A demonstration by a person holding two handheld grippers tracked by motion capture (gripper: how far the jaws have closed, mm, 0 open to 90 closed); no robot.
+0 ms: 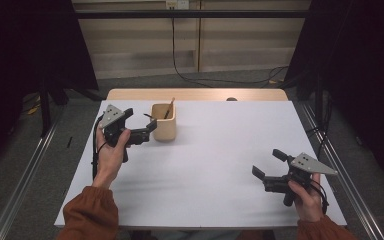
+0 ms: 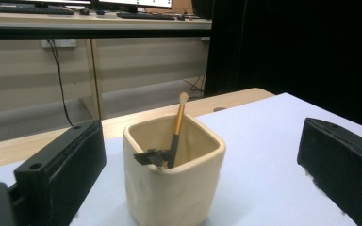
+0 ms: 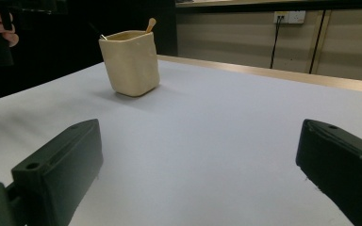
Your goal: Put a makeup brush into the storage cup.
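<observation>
A cream square cup (image 1: pixel 164 121) stands on the white table (image 1: pixel 220 170) at the back left. A brush with a golden handle (image 2: pixel 178 125) leans inside it, next to a small dark piece (image 2: pixel 150 157). My left gripper (image 1: pixel 142 120) is open just left of the cup (image 2: pixel 174 183), its jaws spread wider than the cup and not touching it. My right gripper (image 1: pixel 268 163) is open near the front right, nothing between its jaws, and points across the bare table toward the cup (image 3: pixel 129 61). The brush tip (image 3: pixel 150 24) sticks out above the rim.
A bare wooden strip (image 1: pixel 195 94) runs along the table's far edge. Metal rails (image 1: pixel 27 170) flank the table on both sides. Cables (image 1: pixel 215 80) trail on the floor behind. The hand holding the left gripper (image 3: pixel 2 26) appears at the top left of the right gripper view.
</observation>
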